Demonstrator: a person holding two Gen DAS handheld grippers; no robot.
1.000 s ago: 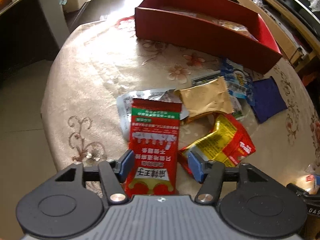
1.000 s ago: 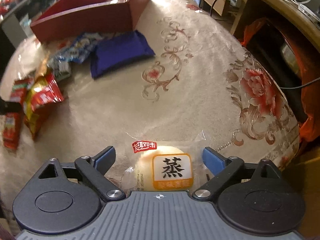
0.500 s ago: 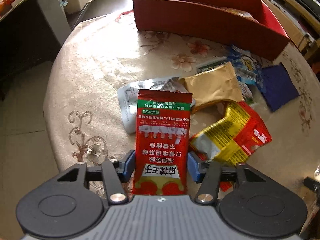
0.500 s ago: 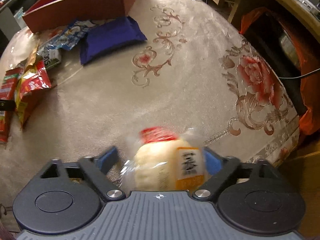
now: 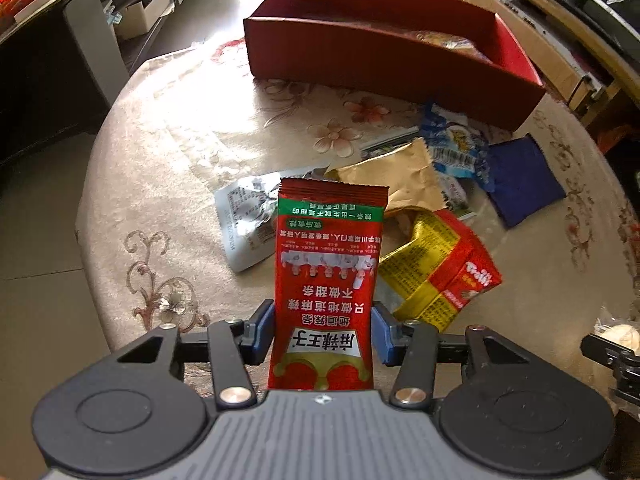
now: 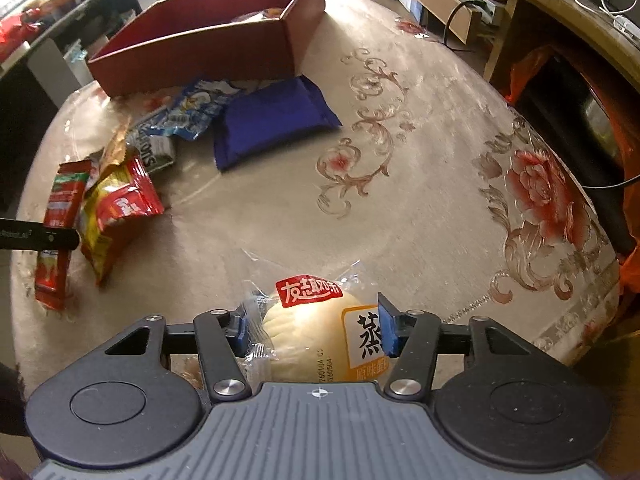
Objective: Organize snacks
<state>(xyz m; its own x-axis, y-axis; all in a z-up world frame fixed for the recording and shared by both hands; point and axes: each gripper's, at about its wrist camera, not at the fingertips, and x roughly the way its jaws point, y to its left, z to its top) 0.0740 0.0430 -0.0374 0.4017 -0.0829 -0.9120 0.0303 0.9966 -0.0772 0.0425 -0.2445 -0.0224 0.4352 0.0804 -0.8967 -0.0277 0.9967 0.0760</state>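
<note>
Red sachet (image 5: 326, 280) and bun (image 6: 316, 336) now sit clamped in the just-closed left tongs (image 5: 323, 334) and right tongs (image 6: 314, 328) — both ready for lifting to the box (image 5: 384, 56) ahead.

Count of items in view:
- Grippers: two, the left gripper (image 5: 323, 334) and the right gripper (image 6: 312, 330).
- Red box (image 5: 384, 54): one, upper centre of the frame.
- Loose snack packets outside the box: at least eight.
- Packets inside the box: number cannot be determined.
</note>
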